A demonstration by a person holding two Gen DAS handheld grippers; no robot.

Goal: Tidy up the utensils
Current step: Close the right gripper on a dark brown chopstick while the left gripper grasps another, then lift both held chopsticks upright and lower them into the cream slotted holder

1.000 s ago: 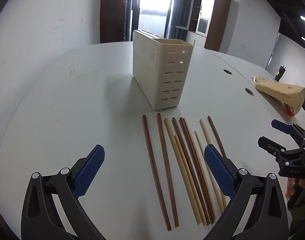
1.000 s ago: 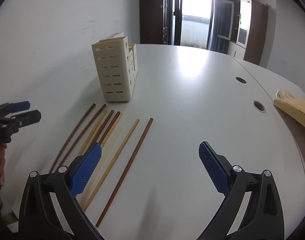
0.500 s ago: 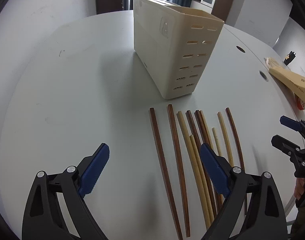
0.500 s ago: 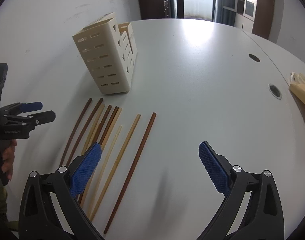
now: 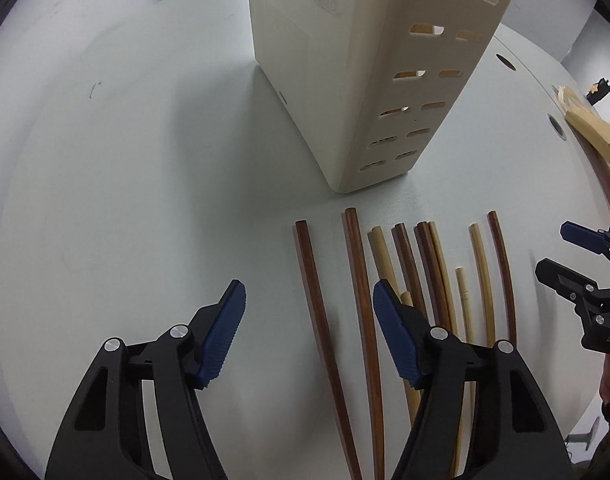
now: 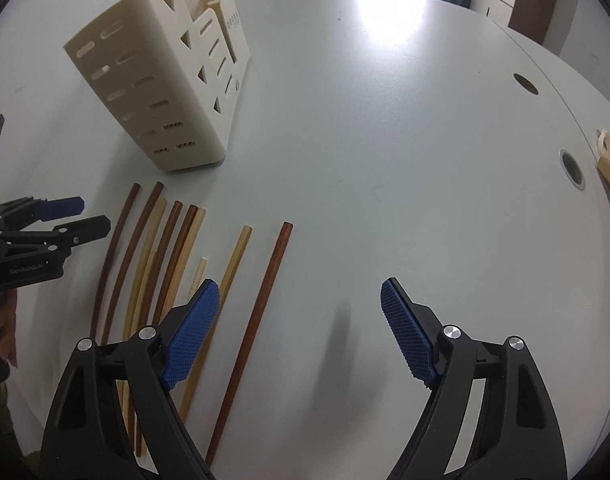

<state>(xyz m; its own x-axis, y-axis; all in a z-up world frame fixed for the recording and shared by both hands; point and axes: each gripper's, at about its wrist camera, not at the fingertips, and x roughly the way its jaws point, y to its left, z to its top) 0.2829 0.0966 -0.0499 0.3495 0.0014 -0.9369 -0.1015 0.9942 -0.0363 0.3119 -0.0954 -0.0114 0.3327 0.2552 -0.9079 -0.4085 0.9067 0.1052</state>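
Several dark and pale wooden chopsticks (image 5: 409, 276) lie side by side on the white table (image 5: 145, 168), just in front of a cream slotted utensil holder (image 5: 369, 80). My left gripper (image 5: 309, 332) is open and empty; its jaws straddle the two leftmost dark chopsticks (image 5: 317, 312), low over the table. My right gripper (image 6: 295, 332) is open and empty, right of the rightmost dark chopstick (image 6: 257, 320). The chopsticks (image 6: 165, 264) and the holder (image 6: 161, 88) also show in the right wrist view.
A tan paper bag (image 5: 597, 140) lies at the table's right edge. Two round cable holes (image 6: 571, 168) sit in the table on the right. Each gripper shows in the other's view, the right one (image 5: 577, 272) and the left one (image 6: 53, 220).
Both grippers have moved forward and down toward the chopsticks and holder. The left jaws have narrowed and now straddle the leftmost dark chopsticks.
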